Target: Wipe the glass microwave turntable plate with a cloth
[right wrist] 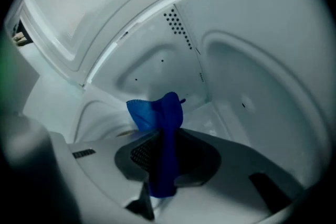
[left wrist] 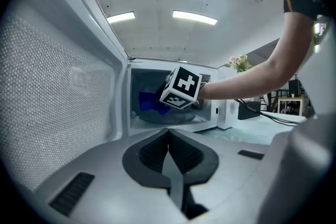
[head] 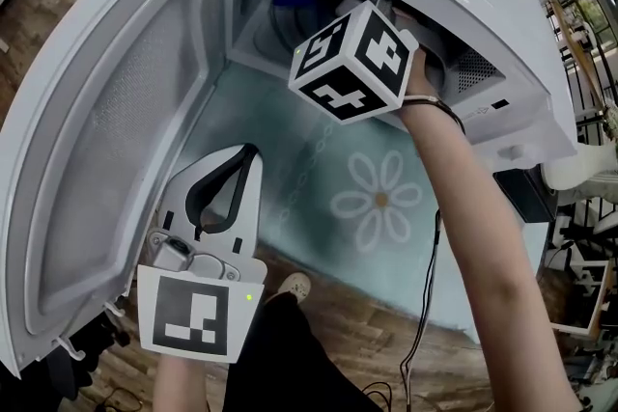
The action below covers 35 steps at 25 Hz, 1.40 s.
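The white microwave stands open. My right gripper reaches into its cavity in the head view, where only its marker cube shows. In the right gripper view, the right gripper is shut on a blue cloth that sticks up past the jaws towards the back wall. From the left gripper view the cloth hangs over the glass turntable plate; whether they touch I cannot tell. My left gripper is held outside, in front of the opening, shut with nothing in it.
The microwave door is swung wide open to the left, close beside the left gripper. The microwave rests on a teal tablecloth with a flower print. A black cable hangs off the table's front edge over wooden floor.
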Each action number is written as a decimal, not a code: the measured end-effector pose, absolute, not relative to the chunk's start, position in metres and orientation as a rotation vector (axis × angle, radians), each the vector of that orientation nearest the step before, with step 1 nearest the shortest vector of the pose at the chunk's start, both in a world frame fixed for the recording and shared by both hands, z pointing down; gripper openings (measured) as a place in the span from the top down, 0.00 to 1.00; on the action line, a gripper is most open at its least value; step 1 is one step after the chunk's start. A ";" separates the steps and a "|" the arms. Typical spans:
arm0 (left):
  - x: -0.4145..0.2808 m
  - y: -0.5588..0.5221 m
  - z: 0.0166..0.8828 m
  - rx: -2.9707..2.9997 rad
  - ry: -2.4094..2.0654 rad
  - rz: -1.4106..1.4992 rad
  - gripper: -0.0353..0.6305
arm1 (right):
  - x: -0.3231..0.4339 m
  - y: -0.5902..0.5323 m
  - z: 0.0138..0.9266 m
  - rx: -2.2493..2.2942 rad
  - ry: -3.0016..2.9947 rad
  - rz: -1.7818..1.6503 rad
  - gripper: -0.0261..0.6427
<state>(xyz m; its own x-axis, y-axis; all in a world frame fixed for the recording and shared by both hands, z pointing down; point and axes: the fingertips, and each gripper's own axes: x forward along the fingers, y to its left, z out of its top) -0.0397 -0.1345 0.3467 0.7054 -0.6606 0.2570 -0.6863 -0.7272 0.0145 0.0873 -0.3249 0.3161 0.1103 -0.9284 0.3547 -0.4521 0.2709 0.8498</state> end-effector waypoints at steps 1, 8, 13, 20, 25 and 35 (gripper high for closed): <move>-0.041 -0.134 0.347 2.797 -1.113 0.359 0.94 | 0.079 -0.325 0.318 1.317 -1.521 -0.587 0.88; -0.047 -0.135 0.348 2.787 -1.121 0.357 0.94 | 0.053 -0.323 0.351 1.159 -1.519 -0.590 0.88; -0.048 -0.136 0.351 2.780 -1.119 0.364 0.94 | 0.059 -0.327 0.370 1.103 -1.479 -0.584 0.88; -0.048 -0.136 0.355 2.768 -1.122 0.374 0.94 | 0.068 -0.328 0.374 1.049 -1.426 -0.614 0.88; -0.047 -0.136 0.354 2.775 -1.120 0.370 0.94 | 0.077 -0.327 0.370 1.038 -1.382 -0.622 0.88; -0.047 -0.134 0.355 2.774 -1.110 0.370 0.94 | 0.112 -0.324 0.370 1.014 -1.281 -0.595 0.88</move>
<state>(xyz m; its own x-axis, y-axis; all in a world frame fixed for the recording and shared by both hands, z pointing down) -0.0472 -0.1335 0.3545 0.6993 -0.6604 0.2735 -0.6925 -0.7208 0.0302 0.1116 -0.3236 0.3695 0.2300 -0.8386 0.4938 -0.1639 0.4667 0.8691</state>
